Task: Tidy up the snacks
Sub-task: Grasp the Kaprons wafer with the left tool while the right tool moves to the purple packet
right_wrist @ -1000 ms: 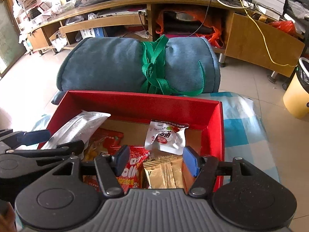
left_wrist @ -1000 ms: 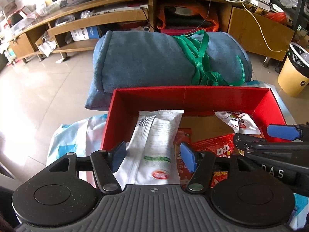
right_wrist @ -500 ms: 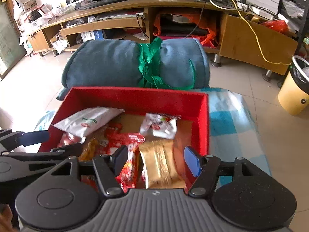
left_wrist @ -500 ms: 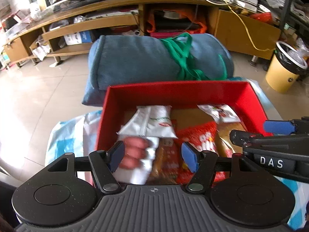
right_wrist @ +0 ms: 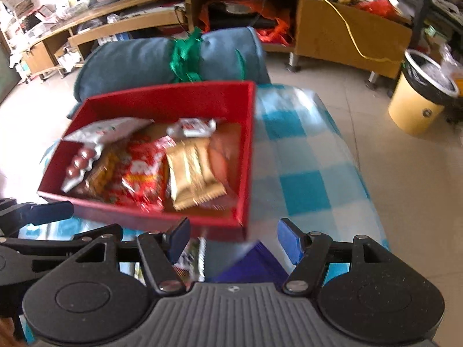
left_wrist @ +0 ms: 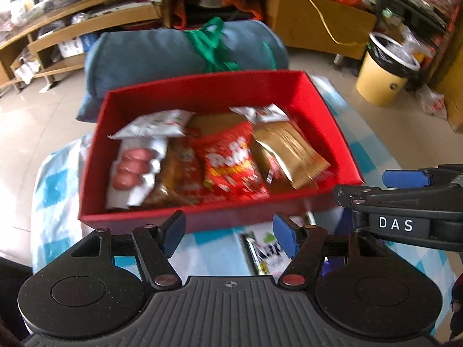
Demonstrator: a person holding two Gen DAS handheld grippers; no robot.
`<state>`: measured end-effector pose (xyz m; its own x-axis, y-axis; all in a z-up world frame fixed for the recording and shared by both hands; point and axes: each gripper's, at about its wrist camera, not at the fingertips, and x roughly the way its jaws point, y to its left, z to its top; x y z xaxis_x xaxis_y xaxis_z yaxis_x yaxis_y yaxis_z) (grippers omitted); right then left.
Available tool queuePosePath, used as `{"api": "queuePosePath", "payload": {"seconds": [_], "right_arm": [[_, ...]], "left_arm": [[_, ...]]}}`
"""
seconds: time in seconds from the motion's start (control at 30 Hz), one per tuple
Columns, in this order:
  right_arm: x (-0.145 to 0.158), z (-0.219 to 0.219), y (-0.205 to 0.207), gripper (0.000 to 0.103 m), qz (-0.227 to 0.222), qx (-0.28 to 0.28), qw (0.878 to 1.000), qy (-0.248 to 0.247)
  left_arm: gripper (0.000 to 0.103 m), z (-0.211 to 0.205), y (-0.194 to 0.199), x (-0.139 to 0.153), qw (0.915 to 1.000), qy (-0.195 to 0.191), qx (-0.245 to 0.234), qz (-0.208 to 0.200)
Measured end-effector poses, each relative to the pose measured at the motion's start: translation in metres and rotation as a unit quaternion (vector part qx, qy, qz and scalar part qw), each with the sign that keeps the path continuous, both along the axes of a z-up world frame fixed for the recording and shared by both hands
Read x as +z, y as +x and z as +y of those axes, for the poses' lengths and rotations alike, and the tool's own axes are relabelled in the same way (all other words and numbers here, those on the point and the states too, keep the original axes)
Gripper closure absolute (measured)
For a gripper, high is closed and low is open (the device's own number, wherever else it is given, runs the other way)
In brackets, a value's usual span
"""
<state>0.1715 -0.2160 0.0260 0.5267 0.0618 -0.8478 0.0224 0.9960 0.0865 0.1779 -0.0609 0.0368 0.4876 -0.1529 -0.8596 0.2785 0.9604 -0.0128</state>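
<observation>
- Snacks fill the red box [left_wrist: 220, 98], which sits in the middle of the left wrist view and centre-left of the right wrist view, on a blue-and-white checked cloth [right_wrist: 303, 156].
- Inside, from frame left to right: a white packet [left_wrist: 153, 123] lying across the far corner, a pack of pink sausages [left_wrist: 131, 169], a brown packet [left_wrist: 179, 173], a red bag [left_wrist: 231, 162] and a gold packet [left_wrist: 289, 150]; a small white-and-red pouch [left_wrist: 260, 112] lies near the far wall.
- More wrapped snacks lie on the cloth in front of the box: a white wrapper [left_wrist: 264, 253] and a purple packet [right_wrist: 254, 263].
- Left tool [left_wrist: 230, 232] hangs before the near wall of the box, jaws wide, nothing between them.
- Right tool [right_wrist: 234, 238] hangs over the near right corner of the box, jaws having just been opening, gripping nothing.
- Behind the box lies a rolled blue cushion [right_wrist: 139, 57] tied with a green strap [right_wrist: 185, 55]; a yellow bin [right_wrist: 419, 107] stands at the right edge.
</observation>
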Motion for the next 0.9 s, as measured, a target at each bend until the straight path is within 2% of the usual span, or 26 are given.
{"api": "queuePosePath", "payload": {"seconds": [0.27,0.4,0.63,0.73,0.83,0.9], "right_arm": [[-0.017,-0.029,-0.019,0.042,0.034,-0.022,0.999,-0.008],[-0.027,-0.046,-0.028,0.041,0.050,-0.029,0.998,0.001],[-0.038,-0.058,-0.032,0.041,0.067,-0.034,0.997,-0.001],[-0.038,-0.059,-0.028,0.041,0.068,-0.035,0.997,-0.006],[-0.038,-0.057,-0.026,0.041,0.067,-0.031,0.997,0.003],[-0.037,-0.055,-0.025,0.041,0.064,-0.026,0.998,-0.001]], "left_arm": [[0.030,-0.028,-0.002,-0.022,0.9970,-0.015,-0.067,0.036],[0.030,-0.041,0.000,-0.035,0.9897,-0.029,-0.128,0.057],[0.029,-0.060,0.004,-0.044,0.9790,-0.021,-0.196,0.050],[0.026,-0.058,0.009,-0.048,0.9797,-0.029,-0.190,0.058],[0.026,-0.053,0.014,-0.053,0.9852,-0.027,-0.154,0.071],[0.022,-0.051,0.014,-0.052,0.9891,-0.020,-0.125,0.075]]}}
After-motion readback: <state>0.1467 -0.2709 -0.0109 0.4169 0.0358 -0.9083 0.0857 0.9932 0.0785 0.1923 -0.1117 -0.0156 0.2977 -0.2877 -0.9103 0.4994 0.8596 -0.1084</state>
